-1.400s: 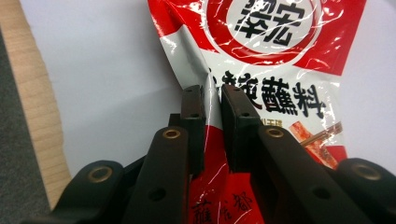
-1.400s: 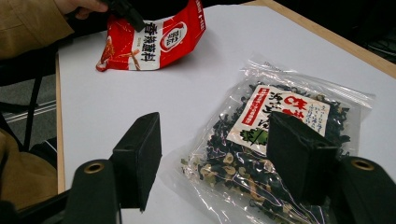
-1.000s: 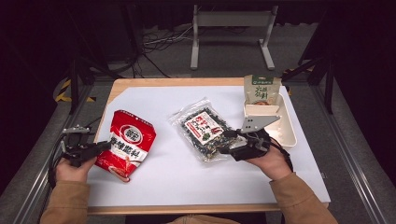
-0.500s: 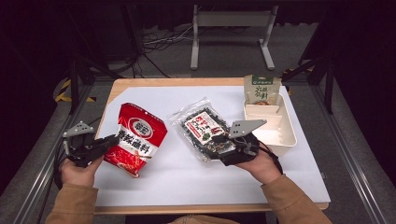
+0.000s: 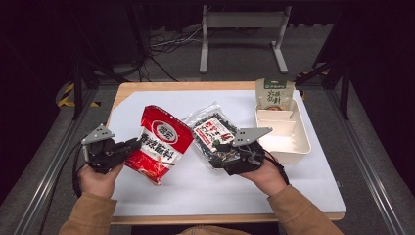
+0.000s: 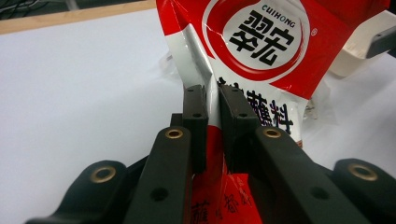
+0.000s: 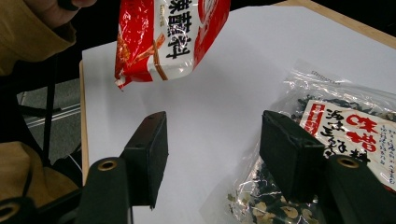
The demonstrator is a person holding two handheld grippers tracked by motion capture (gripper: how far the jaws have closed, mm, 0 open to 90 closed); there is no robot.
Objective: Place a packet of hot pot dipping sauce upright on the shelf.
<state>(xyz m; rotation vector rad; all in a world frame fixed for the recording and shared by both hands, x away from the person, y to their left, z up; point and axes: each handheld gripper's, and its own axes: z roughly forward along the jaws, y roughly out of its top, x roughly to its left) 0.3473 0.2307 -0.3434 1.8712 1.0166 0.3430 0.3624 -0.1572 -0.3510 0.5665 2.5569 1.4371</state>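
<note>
Since the earlier frames, the red seasoning packet [image 5: 160,143] has been lifted off the sheet and carried toward the table's middle by the left gripper [image 5: 133,144], while the right gripper [image 5: 219,146] has shifted a little toward the clear packet of dried seaweed [image 5: 211,134].

Room: dark surroundings; grey floor with black cables and a grey metal stand [image 5: 242,29] beyond the far edge; metal rails run along both sides.

Surface: a wooden table [image 5: 195,86] covered almost wholly by a white sheet [image 5: 205,186].

Objects: a cream divided tray [image 5: 288,139] lies at the right side of the sheet, with a green-and-white packet [image 5: 274,94] standing upright at its far end. The seaweed packet lies flat at mid-table, just beside the tray. The red packet hangs tilted, clear of the sheet, its lower corner nearest the person, just left of the seaweed packet.

Grippers: in the left gripper view the two black jaws stand narrow and pinch the red packet's edge [image 6: 212,100] between the pads. In the right gripper view the jaws stand well apart over bare sheet, nothing between them; the right-hand jaw sits at the seaweed packet's edge [image 7: 355,126].
</note>
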